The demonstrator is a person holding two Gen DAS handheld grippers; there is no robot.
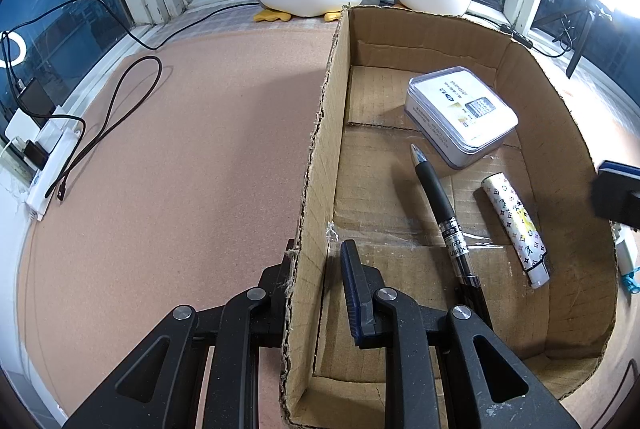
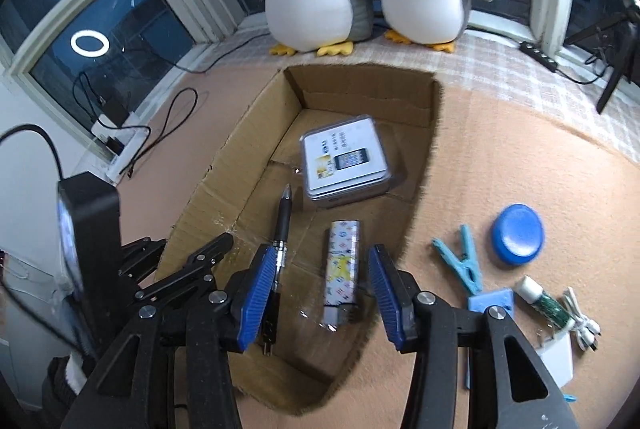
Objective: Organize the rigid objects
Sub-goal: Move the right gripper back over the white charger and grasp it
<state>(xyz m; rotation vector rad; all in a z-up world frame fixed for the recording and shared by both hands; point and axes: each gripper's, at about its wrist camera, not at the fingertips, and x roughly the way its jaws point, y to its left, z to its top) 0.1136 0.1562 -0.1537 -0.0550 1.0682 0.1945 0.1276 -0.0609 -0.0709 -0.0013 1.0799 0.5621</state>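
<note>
Left wrist view: the left gripper (image 1: 316, 269) pinches the left wall of the open brown cardboard box (image 1: 320, 149).

Right wrist view: the right gripper (image 2: 322, 285) is spread, holding nothing, above the patterned white lighter (image 2: 342, 261) lying on the box floor beside the black pen (image 2: 281, 225).

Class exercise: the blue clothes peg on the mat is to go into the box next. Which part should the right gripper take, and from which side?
Probably the blue clothes peg at its middle, near the spring, coming from above. It lies flat on the mat, so the right gripper, now open, can close across its narrow width.
</note>
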